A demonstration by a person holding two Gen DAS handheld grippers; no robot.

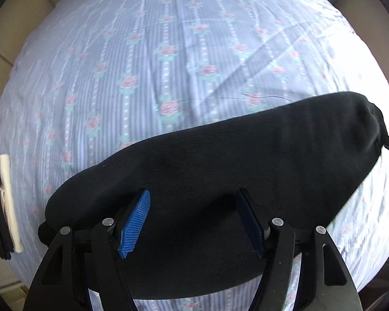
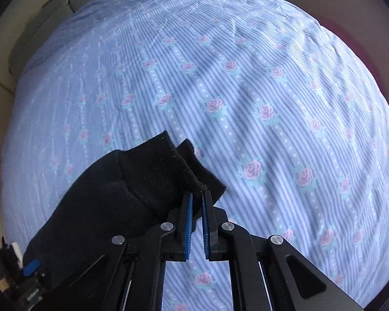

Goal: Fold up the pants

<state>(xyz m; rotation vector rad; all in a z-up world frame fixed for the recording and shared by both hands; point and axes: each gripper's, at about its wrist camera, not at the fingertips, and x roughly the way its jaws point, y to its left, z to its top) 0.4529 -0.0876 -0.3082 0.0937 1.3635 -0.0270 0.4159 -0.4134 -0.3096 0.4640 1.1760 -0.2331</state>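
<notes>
The black pants (image 1: pixel 220 160) lie as a long folded band across a bed sheet with blue stripes and pink roses (image 1: pixel 168 51). My left gripper (image 1: pixel 193 194) is open, its blue pads (image 1: pixel 134 223) wide apart over the near edge of the band. In the right wrist view the cuffed end of the pants (image 2: pixel 142 178) lifts off the sheet (image 2: pixel 272 103). My right gripper (image 2: pixel 197 194) is shut on the edge of that cuff. The other gripper's blue pad (image 2: pixel 30 267) shows at the lower left.
A white and black object (image 1: pixel 5 202) lies at the left edge of the bed. Beige floor tiles (image 1: pixel 2 39) border the bed on the left. A dark reddish surface (image 2: pixel 350 26) lies beyond the bed's right side.
</notes>
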